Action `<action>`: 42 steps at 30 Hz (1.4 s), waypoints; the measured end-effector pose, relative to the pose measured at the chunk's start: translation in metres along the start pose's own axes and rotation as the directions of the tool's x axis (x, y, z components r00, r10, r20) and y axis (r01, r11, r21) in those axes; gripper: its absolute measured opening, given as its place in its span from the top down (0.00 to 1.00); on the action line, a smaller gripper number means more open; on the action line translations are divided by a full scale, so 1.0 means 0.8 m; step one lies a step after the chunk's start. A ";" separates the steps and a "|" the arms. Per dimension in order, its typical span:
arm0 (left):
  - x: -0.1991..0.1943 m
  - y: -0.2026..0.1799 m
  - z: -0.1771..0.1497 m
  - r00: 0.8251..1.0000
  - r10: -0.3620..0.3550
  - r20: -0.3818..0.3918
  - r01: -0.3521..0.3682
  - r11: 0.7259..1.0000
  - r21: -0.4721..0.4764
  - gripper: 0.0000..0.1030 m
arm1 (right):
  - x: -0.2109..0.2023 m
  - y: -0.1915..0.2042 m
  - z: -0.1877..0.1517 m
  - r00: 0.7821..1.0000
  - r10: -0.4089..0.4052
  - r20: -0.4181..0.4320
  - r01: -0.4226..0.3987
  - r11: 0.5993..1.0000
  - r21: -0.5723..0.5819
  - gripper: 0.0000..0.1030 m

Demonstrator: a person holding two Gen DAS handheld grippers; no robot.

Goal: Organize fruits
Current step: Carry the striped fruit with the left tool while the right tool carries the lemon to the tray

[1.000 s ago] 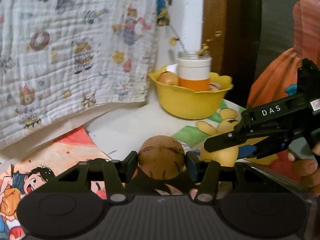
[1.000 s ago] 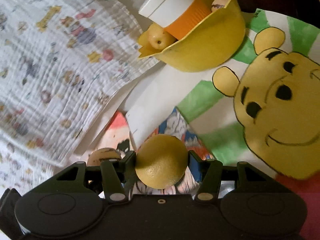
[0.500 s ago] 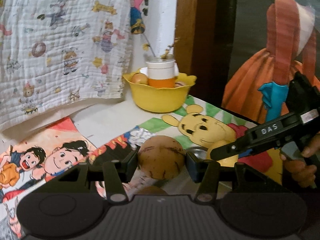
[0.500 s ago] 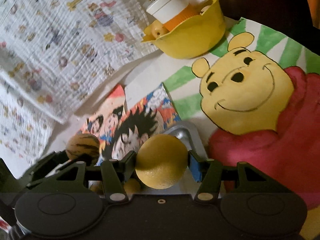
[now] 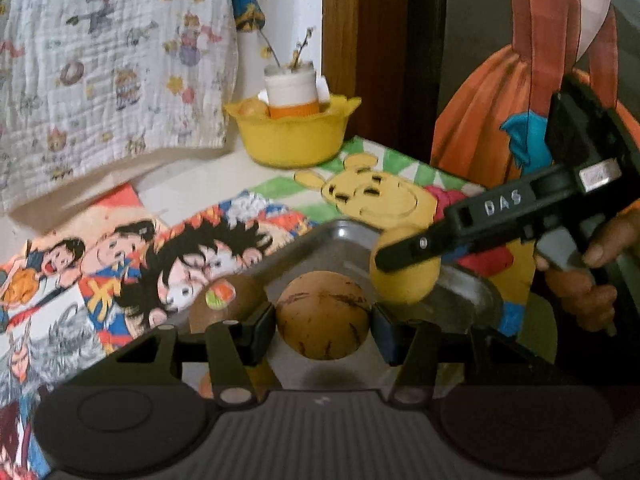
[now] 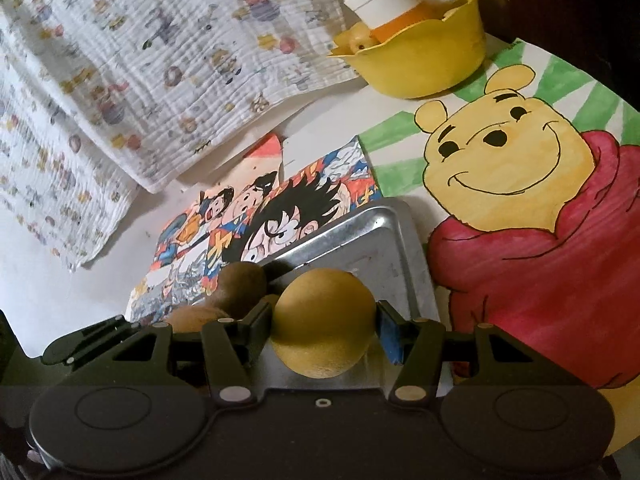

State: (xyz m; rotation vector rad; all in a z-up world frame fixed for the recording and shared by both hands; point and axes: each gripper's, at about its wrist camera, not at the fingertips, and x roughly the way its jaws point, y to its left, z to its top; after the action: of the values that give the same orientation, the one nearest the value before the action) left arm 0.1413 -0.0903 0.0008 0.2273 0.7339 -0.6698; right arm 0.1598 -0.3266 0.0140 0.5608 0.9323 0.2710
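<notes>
Brown scuffed round fruit, smooth yellow round fruit, dented metal tray

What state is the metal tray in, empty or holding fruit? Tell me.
Holding fruit: brownish fruits lie on the metal tray.

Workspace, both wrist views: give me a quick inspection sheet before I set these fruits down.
Surface: table covered with cartoon drawings, including a yellow bear picture.
Job's things: metal tray with brown fruits at its left side; yellow bowl at the back holds a small fruit and a white-and-orange jar.
Clutter: printed cloth hanging at the back left.
Grippers: left gripper shut on a brown streaked fruit; right gripper shut on a yellow fruit; both over the tray.
Cables: nothing seen.
Surroundings: wooden post, a painting of an orange dress.
</notes>
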 end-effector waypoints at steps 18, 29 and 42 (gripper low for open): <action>0.010 -0.023 -0.018 0.995 0.053 -0.081 -0.055 0.998 -0.021 0.45 | 0.002 0.001 -0.017 1.000 0.004 -0.012 -0.005 0.998 -0.056 0.44; 0.015 -0.020 -0.019 0.994 0.058 -0.097 -0.062 0.998 -0.030 0.45 | 0.015 0.007 -0.007 1.000 0.000 -0.016 -0.001 0.997 -0.078 0.44; 0.015 -0.029 -0.025 0.993 0.095 -0.065 -0.095 0.995 0.000 0.44 | 0.034 0.013 0.000 1.000 -0.003 0.019 0.005 0.994 -0.112 0.43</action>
State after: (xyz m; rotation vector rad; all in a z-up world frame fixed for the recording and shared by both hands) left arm 0.1224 -0.1056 -0.0214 0.2805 0.7818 -0.5724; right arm 0.1754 -0.3056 0.0016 0.4576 0.8938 0.3123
